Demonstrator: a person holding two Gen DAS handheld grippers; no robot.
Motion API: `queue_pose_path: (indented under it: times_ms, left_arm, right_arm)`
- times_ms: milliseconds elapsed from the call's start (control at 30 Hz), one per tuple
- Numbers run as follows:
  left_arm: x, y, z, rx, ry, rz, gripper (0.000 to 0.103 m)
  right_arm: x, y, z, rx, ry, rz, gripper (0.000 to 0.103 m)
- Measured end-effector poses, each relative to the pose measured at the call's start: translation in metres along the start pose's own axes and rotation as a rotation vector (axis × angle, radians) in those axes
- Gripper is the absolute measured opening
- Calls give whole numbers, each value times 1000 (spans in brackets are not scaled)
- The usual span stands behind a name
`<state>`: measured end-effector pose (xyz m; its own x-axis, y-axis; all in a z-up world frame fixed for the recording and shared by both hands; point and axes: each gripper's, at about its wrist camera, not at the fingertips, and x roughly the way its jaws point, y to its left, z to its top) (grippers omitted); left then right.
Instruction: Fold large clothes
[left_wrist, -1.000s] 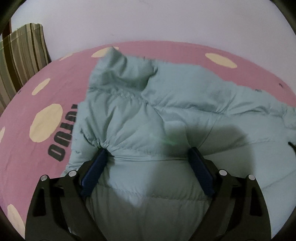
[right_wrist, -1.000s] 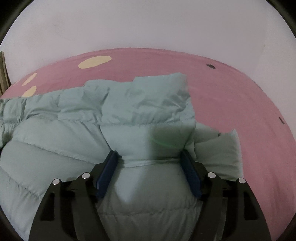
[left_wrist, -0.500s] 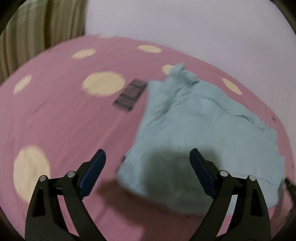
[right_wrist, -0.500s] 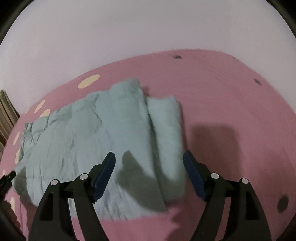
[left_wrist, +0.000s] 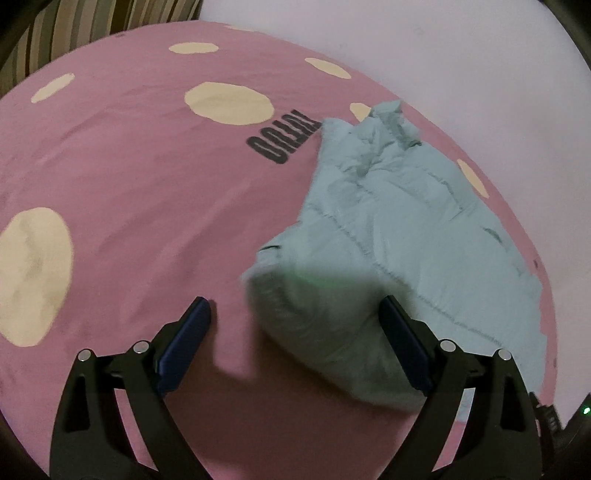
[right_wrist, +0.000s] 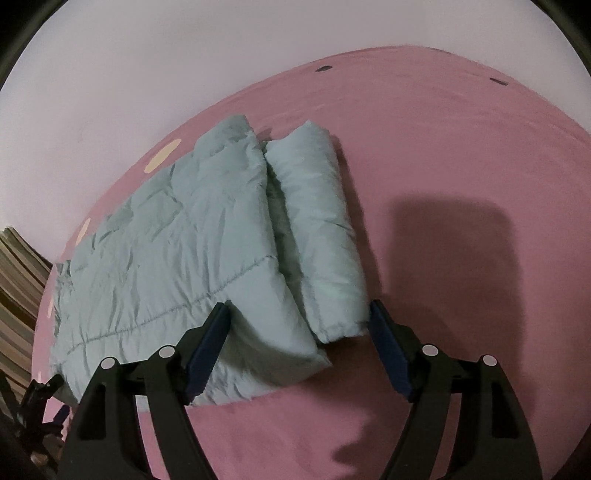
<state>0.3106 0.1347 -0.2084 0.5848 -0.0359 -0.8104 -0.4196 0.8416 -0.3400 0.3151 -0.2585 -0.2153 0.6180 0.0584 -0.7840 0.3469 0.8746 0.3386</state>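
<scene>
Padded jacket (right_wrist: 177, 251), pale green and quilted, lying folded on the pink bedsheet (right_wrist: 443, 155). All positions are given relative to the jacket.

Right wrist view: the jacket forms a long flat band with a narrower puffed roll along its right-hand edge, the two separated by a shadowed crease. The right gripper (right_wrist: 299, 343) hangs at the near end of the jacket, jaws spread wide and holding nothing; one pad lies in front of the flat band, the other just off the end of the roll. A block-shaped shadow falls on the sheet to the right of the jacket.

Left wrist view: the left gripper (left_wrist: 295, 343) is at the opposite near corner, jaws likewise spread and empty. The rounded, shadowed end of the jacket sits against the right-hand pad; whether it touches is unclear. The other pad is over bare sheet. Cream dots (left_wrist: 229, 101) and dark lettering (left_wrist: 282, 138) lie on the sheet beyond the jacket's left edge; a striped cloth (left_wrist: 92, 22) is far behind.

Judgement: both tools appear free between folds. For the next fold, each gripper should pinch through every layer at its own corner, since padded fabric springs open; both ends should lift together and be laid evenly, then pressed flat to expel trapped air.
</scene>
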Motion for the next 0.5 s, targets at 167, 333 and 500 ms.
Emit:
queue_pose_path:
  times_ms: [167, 333, 500]
  left_arm:
    - [8, -9, 3, -6, -6, 21, 60]
    - [9, -16, 2, -4, 3, -24, 28]
    - [2, -19, 1, 14, -17, -28, 16]
  right_arm:
    - [7, 6, 1, 3, -4, -8, 59]
    - [8, 14, 0, -8, 13, 47, 29]
    - [0, 11, -2, 10, -4, 75, 21]
